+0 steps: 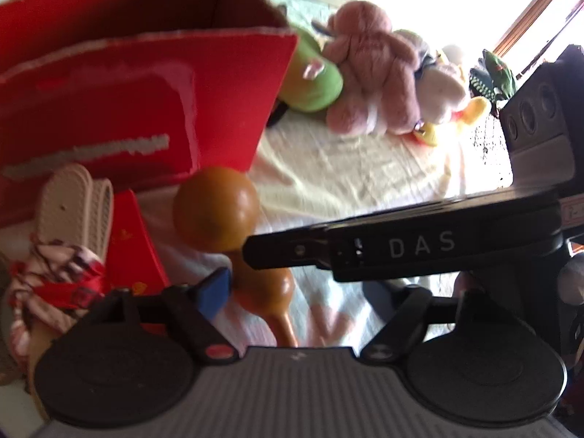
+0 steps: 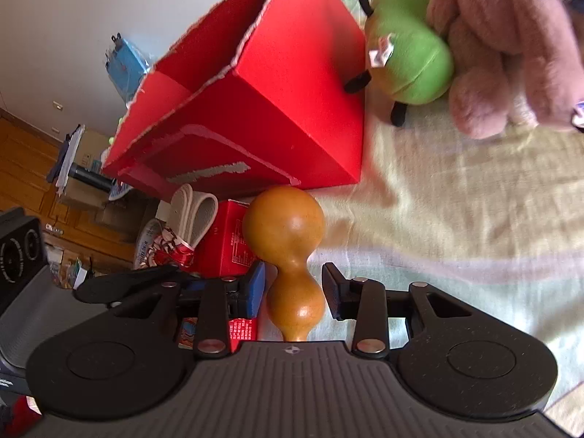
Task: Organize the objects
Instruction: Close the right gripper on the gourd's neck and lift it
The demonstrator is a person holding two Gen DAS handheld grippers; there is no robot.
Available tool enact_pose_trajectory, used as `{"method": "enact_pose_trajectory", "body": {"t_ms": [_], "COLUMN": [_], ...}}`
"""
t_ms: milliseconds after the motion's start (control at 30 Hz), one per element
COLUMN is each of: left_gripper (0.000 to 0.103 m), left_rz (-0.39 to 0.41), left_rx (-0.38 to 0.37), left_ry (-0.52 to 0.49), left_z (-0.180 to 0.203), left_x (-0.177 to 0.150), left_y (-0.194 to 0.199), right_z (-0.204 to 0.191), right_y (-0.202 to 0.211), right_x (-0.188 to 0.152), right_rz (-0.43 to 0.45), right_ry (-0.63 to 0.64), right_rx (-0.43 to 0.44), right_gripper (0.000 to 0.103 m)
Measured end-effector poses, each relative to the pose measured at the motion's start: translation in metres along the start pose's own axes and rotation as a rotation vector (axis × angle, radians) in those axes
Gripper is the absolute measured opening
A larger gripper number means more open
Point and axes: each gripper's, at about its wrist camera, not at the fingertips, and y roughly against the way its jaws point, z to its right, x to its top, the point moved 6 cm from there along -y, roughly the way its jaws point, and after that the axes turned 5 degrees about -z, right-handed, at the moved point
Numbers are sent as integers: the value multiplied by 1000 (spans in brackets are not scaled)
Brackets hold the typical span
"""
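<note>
Gourd (image 2: 288, 252) lies on the bed sheet (image 2: 456, 219) between my right tool's (image 2: 294, 292) fingers, narrow waist in the gap, pads not visibly pressing: part open, holding nothing. Left tool (image 1: 233, 266), close on its left, looks open too; one finger is hidden. Ahead stands the red box (image 2: 292, 109), plush toys (image 2: 511, 43) beyond right. Risk, I judge: smooth rounded waist squirting out, or the two tools colliding.
</note>
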Motion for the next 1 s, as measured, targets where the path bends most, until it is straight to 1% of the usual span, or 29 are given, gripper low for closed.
{"method": "enact_pose_trajectory", "body": {"t_ms": [67, 167, 200, 233, 300, 367, 467, 567, 800, 933, 1000], "left_gripper": [71, 70, 70, 67, 66, 62, 55, 54, 54, 54, 54], "left_rz": [-8, -9, -7, -7, -7, -10, -18, -20, 16, 68, 109], "left_rx": [3, -2, 6, 16, 52, 66, 63, 38, 0, -48, -60], "left_ry": [15, 39, 38, 32, 7, -7, -14, -32, -171, -232, -267], "left_z": [-5, -11, -11, -11, -8, -7, -7, -1, 36, 57, 66], "left_x": [0, 2, 4, 6, 9, 11, 13, 16, 19, 29, 37], "left_y": [-4, -7, -7, -9, -12, -15, -14, -8, 14, 36, 51], "right_z": [1, 3, 5, 6, 9, 11, 14, 18, 21, 16, 9], "right_y": [-4, -10, -11, -14, -14, -12, -6, 4, 47, 79, 95], "right_x": [1, 3, 4, 4, 5, 5, 4, 1, -8, -8, -4], "right_rz": [-12, -24, -30, -36, -31, -31, -28, -14, 76, 173, 229], "right_ry": [-2, -3, -5, -10, -23, -23, -22, -51, -97, -110, -95], "right_rx": [15, 20, 23, 26, 36, 37, 38, 54, 68, 83, 83], "right_gripper": [39, 39, 39, 38, 37, 36, 35, 35, 35, 35, 35]}}
